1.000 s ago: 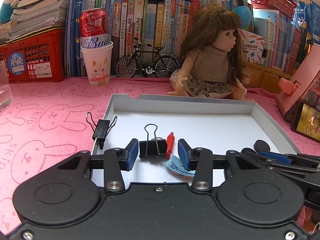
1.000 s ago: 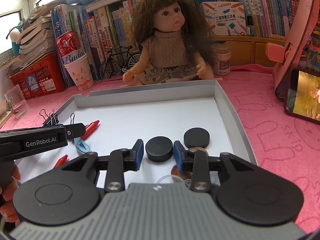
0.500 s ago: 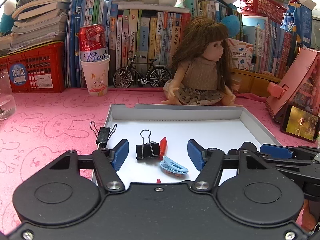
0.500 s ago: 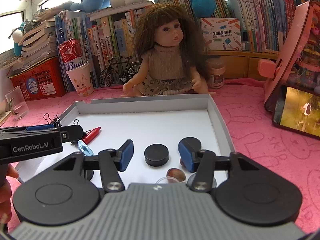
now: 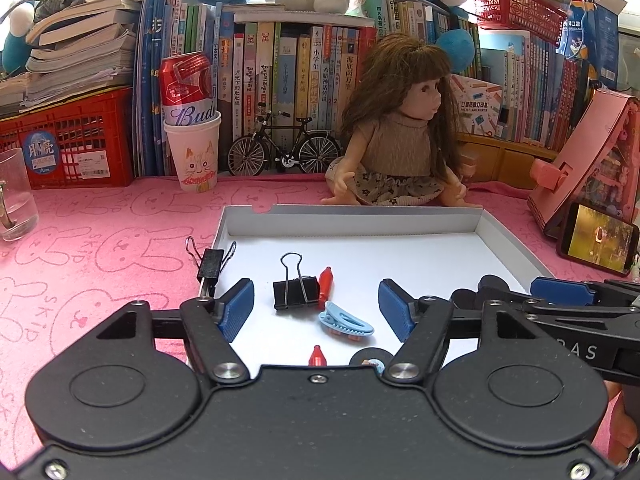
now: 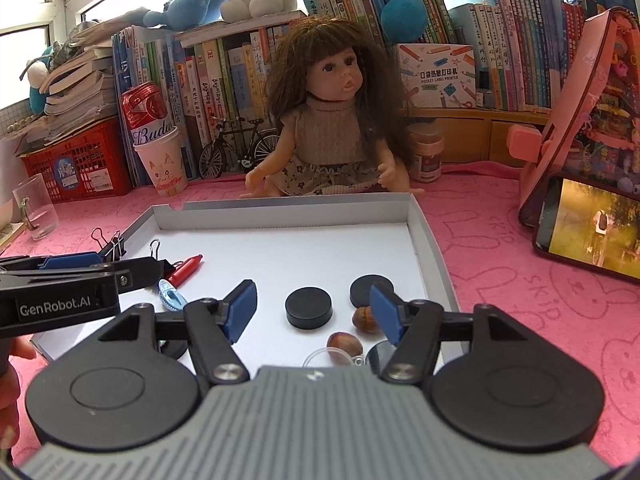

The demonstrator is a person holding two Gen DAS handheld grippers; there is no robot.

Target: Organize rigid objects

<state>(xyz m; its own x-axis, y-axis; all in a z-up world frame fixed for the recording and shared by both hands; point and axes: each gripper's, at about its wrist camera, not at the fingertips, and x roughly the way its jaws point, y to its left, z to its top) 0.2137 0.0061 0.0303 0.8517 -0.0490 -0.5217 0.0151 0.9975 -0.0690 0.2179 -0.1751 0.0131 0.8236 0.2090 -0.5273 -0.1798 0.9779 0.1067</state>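
Inside the white tray (image 5: 352, 220), toward its left side, lie a black binder clip (image 5: 294, 294), a red marker (image 5: 325, 285) touching it and a blue hair clip (image 5: 346, 323) just nearer. The left gripper (image 5: 316, 308) hangs over them, spread wide and empty. Toward the tray's right, the right gripper (image 6: 312, 312) gapes wide above a black disc (image 6: 309, 307), with two hazelnuts (image 6: 344, 343) beside it.

Tray (image 5: 460, 222) centre bare; clips (image 5: 294, 294) crowd left, pucks (image 6: 308, 307) and nuts (image 6: 344, 342) right, doll (image 5: 400, 140) blocks far wall.
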